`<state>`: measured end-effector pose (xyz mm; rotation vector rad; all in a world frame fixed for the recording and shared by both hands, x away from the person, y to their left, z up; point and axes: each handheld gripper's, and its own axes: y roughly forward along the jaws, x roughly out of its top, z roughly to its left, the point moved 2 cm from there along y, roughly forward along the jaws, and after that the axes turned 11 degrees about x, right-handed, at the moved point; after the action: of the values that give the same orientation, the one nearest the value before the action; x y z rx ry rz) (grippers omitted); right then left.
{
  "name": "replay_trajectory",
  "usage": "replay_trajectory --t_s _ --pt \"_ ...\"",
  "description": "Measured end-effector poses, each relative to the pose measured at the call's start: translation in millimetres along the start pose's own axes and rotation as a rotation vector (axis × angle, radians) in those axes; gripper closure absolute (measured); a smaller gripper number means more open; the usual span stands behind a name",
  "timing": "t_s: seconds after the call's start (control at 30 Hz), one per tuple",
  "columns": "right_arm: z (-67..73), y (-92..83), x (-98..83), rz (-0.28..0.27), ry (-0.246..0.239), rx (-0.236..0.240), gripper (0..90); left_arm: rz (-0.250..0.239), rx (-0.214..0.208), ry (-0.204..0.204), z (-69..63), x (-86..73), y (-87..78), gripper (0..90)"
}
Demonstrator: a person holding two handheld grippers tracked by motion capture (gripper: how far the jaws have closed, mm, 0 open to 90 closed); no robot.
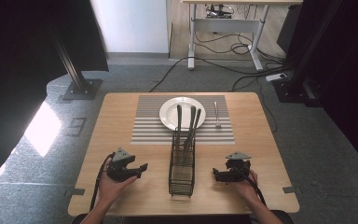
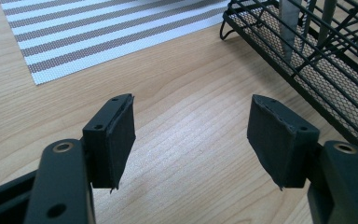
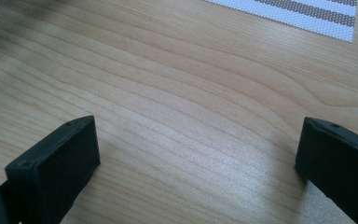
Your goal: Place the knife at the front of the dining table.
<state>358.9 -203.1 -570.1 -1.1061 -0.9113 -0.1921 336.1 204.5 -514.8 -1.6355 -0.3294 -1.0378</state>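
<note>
A black wire caddy (image 1: 182, 163) stands at the middle of the wooden table (image 1: 121, 191) and holds several grey utensils (image 1: 187, 123) upright at its far end. Behind it lies a striped placemat (image 1: 147, 128) with a white plate (image 1: 170, 112) and a fork (image 1: 217, 114) to the plate's right. My left gripper (image 1: 140, 169) rests low on the table left of the caddy, open and empty; its view shows the caddy (image 2: 317, 60) and the placemat (image 2: 98, 32) ahead. My right gripper (image 1: 216, 174) sits right of the caddy, open and empty, above bare wood with a placemat corner (image 3: 307, 14).
Beyond the table are grey carpet, a black stand base (image 1: 80, 88) at the left, a desk frame (image 1: 223, 28) with loose cables (image 1: 242, 51) at the back, and dark equipment (image 1: 303, 88) at the right. Bare wood lies on both sides of the caddy.
</note>
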Motion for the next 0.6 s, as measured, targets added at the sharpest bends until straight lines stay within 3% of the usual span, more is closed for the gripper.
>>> replay_trajectory --t_s 0.2,0.6 --pt "0.1 0.1 0.0 0.0 -0.001 0.002 0.0 -0.004 0.009 -0.006 2.1 1.1 -1.8 31.8" --pt "1.2 -0.7 0.0 0.013 -0.011 0.011 0.0 -0.059 0.012 -0.056 10.4 8.4 -12.1 25.8"
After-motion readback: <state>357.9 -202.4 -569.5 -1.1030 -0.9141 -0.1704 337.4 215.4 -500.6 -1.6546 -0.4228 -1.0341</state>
